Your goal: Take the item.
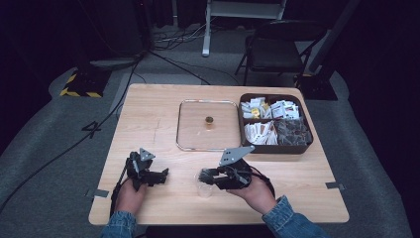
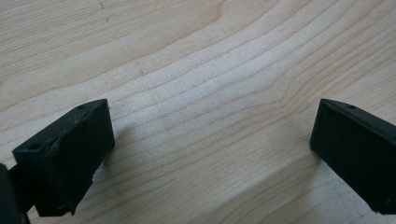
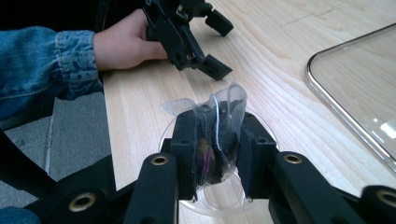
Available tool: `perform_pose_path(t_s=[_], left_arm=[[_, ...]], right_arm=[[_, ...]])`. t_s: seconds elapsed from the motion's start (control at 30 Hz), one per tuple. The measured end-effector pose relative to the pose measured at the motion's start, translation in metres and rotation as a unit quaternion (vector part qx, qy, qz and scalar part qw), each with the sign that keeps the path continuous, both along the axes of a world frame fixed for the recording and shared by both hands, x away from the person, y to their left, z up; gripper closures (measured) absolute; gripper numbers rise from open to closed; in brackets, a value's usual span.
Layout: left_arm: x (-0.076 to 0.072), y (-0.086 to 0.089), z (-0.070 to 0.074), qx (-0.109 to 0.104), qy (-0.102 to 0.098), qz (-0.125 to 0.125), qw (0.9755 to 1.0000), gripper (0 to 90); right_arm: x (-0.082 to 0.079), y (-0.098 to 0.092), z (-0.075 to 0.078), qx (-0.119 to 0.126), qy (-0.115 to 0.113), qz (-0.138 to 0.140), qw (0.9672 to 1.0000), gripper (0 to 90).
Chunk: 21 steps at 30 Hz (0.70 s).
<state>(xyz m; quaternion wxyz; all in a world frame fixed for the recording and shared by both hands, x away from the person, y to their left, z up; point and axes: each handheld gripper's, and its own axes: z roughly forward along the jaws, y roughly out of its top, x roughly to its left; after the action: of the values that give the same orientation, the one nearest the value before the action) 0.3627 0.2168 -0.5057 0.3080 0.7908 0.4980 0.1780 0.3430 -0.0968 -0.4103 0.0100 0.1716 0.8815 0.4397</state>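
Note:
My right gripper (image 3: 217, 156) is shut on a small clear sachet (image 3: 218, 122) with dark contents, which stands crumpled between its pads. It hangs just over a clear plastic cup (image 3: 219, 200) standing on the wooden table. In the high view the right gripper (image 1: 203, 175) points left above the cup (image 1: 204, 189) near the front edge. My left gripper (image 1: 162, 176) rests low at the front left, jaws wide open over bare wood (image 2: 210, 70) with nothing between them. The left gripper (image 3: 222, 46) and its hand lie beyond the cup.
A square glass lid (image 1: 179, 124) with a small brown knob (image 1: 209, 120) lies at mid-table. To its right stands a dark box (image 1: 241, 124) with compartments full of sachets. A folding chair (image 1: 275, 49) and cables are beyond the table.

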Motion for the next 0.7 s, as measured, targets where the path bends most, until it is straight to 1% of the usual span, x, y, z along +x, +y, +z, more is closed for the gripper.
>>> perform_pose_path(t_s=[0.17,0.2,0.33,0.37,0.4,0.43,0.47,0.5,0.6,0.7], left_arm=[[0.000,0.000,0.000,0.000,0.000,0.000,1.0000,0.1],[0.000,0.000,0.000,0.000,0.000,0.000,1.0000,0.1],[0.000,0.000,0.000,0.000,0.000,0.000,1.0000,0.1],[0.000,0.000,0.000,0.000,0.000,0.000,1.0000,0.1],[0.000,0.000,0.000,0.000,0.000,0.000,1.0000,0.1],[0.000,0.000,0.000,0.000,0.000,0.000,1.0000,0.1],[0.000,0.000,0.000,0.000,0.000,0.000,1.0000,0.1],[0.000,0.000,0.000,0.000,0.000,0.000,1.0000,0.1],[0.000,0.000,0.000,0.000,0.000,0.000,1.0000,0.1],[0.000,0.000,0.000,0.000,0.000,0.000,1.0000,0.1]], right_arm=[[0.001,0.002,-0.005,-0.007,0.006,0.001,1.0000,71.1],[0.001,0.003,-0.007,-0.012,0.008,0.003,0.9999,71.1],[0.001,0.004,-0.009,-0.016,0.012,0.006,0.9998,70.5],[0.001,0.005,-0.010,-0.018,0.015,0.007,0.9997,68.8],[0.001,0.006,-0.011,-0.017,0.021,0.011,0.9996,61.2],[0.001,0.006,-0.011,-0.016,0.022,0.013,0.9995,57.5],[0.001,0.006,-0.011,-0.016,0.022,0.013,0.9995,57.5],[0.001,0.007,-0.010,-0.015,0.021,0.016,0.9996,54.0],[0.000,0.007,-0.009,-0.014,0.013,0.016,0.9997,49.9],[0.000,0.006,-0.007,-0.007,0.013,0.014,0.9998,48.6]])
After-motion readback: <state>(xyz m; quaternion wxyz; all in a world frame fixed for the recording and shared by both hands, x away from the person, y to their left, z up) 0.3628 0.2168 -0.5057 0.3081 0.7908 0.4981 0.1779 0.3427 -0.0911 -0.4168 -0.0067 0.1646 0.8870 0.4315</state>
